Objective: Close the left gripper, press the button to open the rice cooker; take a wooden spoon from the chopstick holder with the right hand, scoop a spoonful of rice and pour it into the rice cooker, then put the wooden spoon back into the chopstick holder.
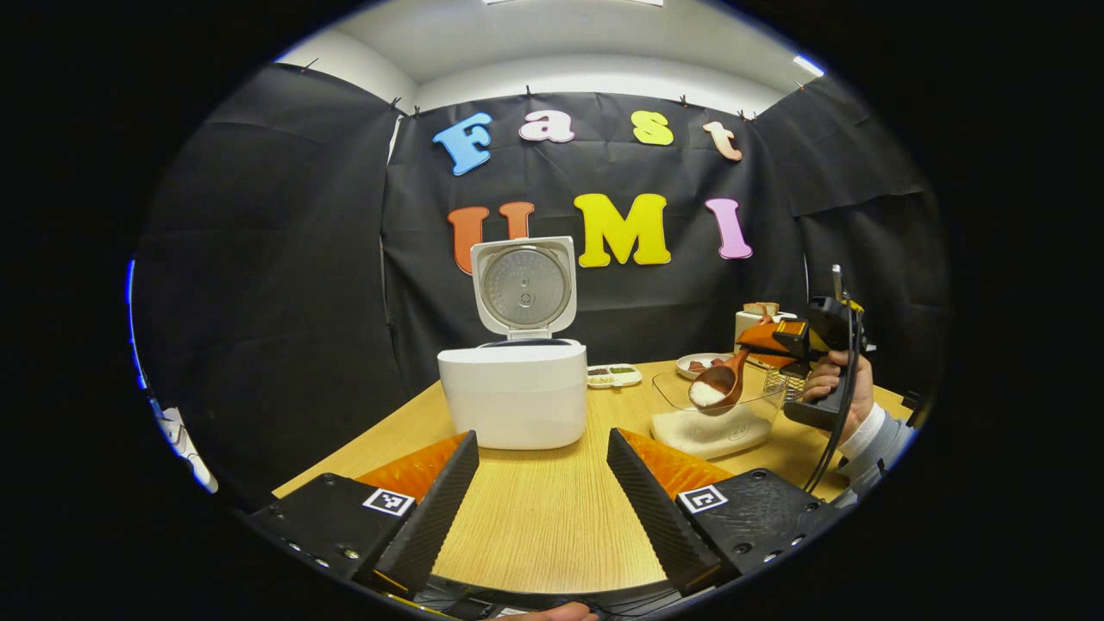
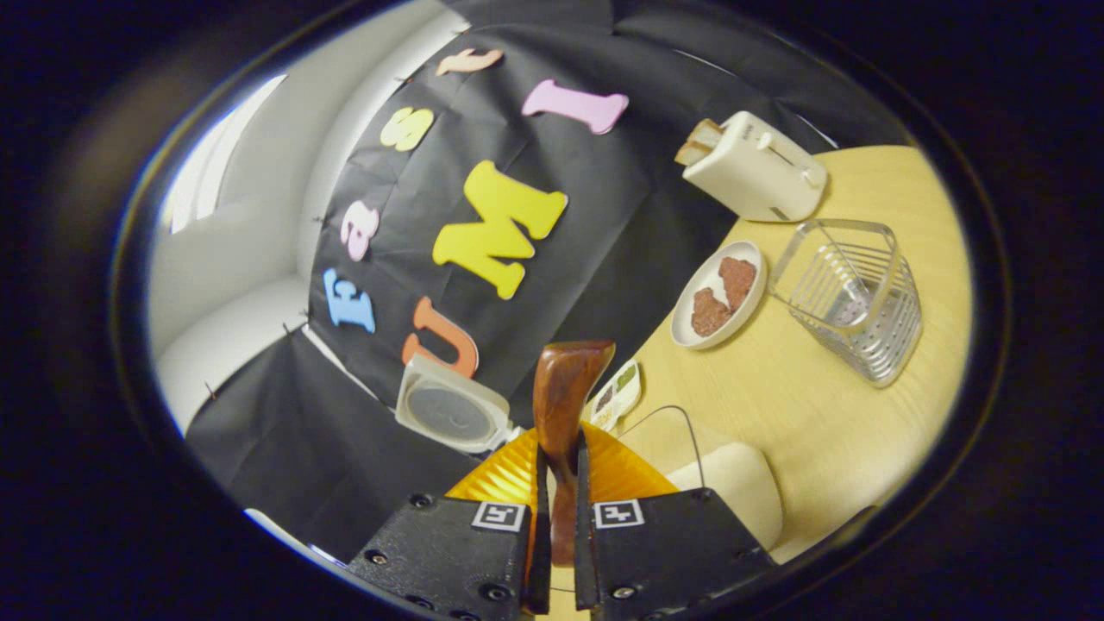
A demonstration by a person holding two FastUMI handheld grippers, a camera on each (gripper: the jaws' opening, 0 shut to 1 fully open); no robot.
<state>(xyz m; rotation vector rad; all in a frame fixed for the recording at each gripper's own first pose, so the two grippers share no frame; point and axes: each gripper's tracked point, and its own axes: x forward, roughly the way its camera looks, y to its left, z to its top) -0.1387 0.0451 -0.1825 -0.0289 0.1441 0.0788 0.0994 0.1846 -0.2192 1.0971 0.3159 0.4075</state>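
My left gripper (image 1: 541, 483) hangs spread wide over bare wooden table (image 1: 552, 526), well short of the white rice cooker (image 1: 515, 392), lid up, pot hidden. Right gripper (image 1: 780, 338) pinches the brown wooden spoon (image 1: 718, 385), rice-loaded, above the clear rice container (image 1: 716, 423); the wire chopstick holder (image 2: 854, 297) sits apart.

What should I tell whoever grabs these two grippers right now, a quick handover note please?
Left gripper: open, holding nothing, low over the table, facing the rice cooker.
Right gripper: shut on the wooden spoon, its bowl loaded with rice above the clear rice container.
Done: cooker lid is up, spoon taken, rice scooped.
Left: carry the spoon to the cooker, tip the rice in, return the spoon to the wire chopstick holder near the toaster.
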